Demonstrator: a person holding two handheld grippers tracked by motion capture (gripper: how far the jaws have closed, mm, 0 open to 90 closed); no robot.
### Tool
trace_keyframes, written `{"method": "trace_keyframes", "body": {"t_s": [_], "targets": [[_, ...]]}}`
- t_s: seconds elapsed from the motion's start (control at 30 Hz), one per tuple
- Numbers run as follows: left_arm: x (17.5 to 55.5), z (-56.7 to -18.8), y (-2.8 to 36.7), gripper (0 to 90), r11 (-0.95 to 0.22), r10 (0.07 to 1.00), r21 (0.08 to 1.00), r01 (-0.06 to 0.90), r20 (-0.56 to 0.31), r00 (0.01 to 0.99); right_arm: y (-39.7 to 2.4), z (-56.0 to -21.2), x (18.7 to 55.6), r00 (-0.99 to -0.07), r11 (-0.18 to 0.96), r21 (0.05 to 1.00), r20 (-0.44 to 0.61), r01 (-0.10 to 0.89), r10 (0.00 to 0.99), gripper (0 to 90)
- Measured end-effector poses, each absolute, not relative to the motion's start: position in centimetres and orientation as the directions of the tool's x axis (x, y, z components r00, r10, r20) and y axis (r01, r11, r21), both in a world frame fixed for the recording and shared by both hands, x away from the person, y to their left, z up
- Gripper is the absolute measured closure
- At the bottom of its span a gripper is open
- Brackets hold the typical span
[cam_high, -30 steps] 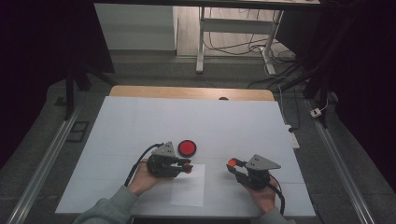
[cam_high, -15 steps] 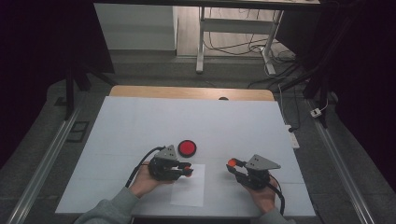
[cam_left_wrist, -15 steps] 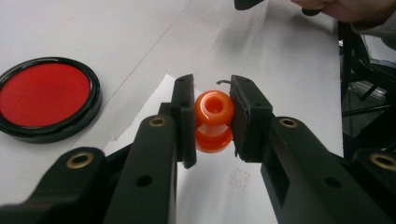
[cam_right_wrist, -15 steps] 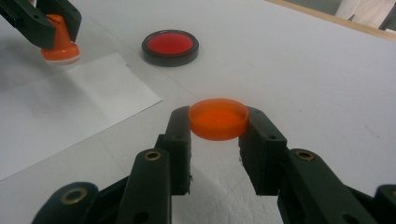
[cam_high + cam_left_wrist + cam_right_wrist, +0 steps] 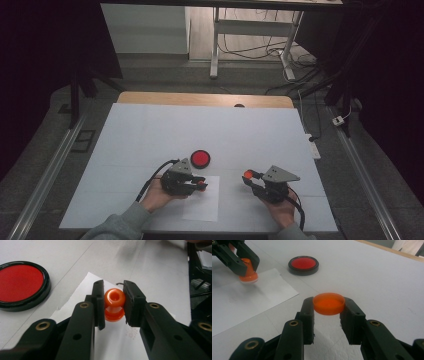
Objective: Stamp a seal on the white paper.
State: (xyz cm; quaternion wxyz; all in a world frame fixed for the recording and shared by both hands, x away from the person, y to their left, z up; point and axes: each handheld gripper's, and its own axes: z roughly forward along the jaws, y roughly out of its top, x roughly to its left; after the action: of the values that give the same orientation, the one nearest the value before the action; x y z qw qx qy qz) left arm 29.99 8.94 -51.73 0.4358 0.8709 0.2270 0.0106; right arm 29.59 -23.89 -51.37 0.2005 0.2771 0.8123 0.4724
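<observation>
My left gripper [image 5: 113, 302] is shut on a small orange stamp [image 5: 114, 303], holding it by the neck. The stamp's base [image 5: 248, 277] sits at the surface of a white sheet of paper [image 5: 249, 300], near its upper edge. My right gripper [image 5: 327, 312] is shut on a round orange cap [image 5: 328, 303], held level a little above the table. In the high view the left gripper [image 5: 200, 185] is over the paper [image 5: 202, 202] and the right gripper [image 5: 247, 176] is to its right. A red ink pad [image 5: 200, 158] in a black case lies just beyond the stamp.
A white mat [image 5: 150, 130] covers the table, with a wooden edge [image 5: 200, 98] at the far side. Faint stamped marks show on the paper [image 5: 131, 333] beside the stamp. A white power strip [image 5: 313, 146] lies off the mat's right edge.
The left gripper has shifted slightly right and toward the person, over the paper, with the stamp in it. The right gripper has stayed in place with the cap.
</observation>
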Motion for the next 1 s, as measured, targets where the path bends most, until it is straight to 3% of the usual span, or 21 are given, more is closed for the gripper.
{"method": "trace_keyframes", "body": {"t_s": [1.0], "targets": [[29.8, -53.2, 8.4, 72.3, -0.568, 0.41, 0.741, 0.357, -0.121, 0.904, -23.9, -51.4, 29.6, -0.769, 0.407, 0.875, -0.065, 0.262, 0.636, 64.1]]}}
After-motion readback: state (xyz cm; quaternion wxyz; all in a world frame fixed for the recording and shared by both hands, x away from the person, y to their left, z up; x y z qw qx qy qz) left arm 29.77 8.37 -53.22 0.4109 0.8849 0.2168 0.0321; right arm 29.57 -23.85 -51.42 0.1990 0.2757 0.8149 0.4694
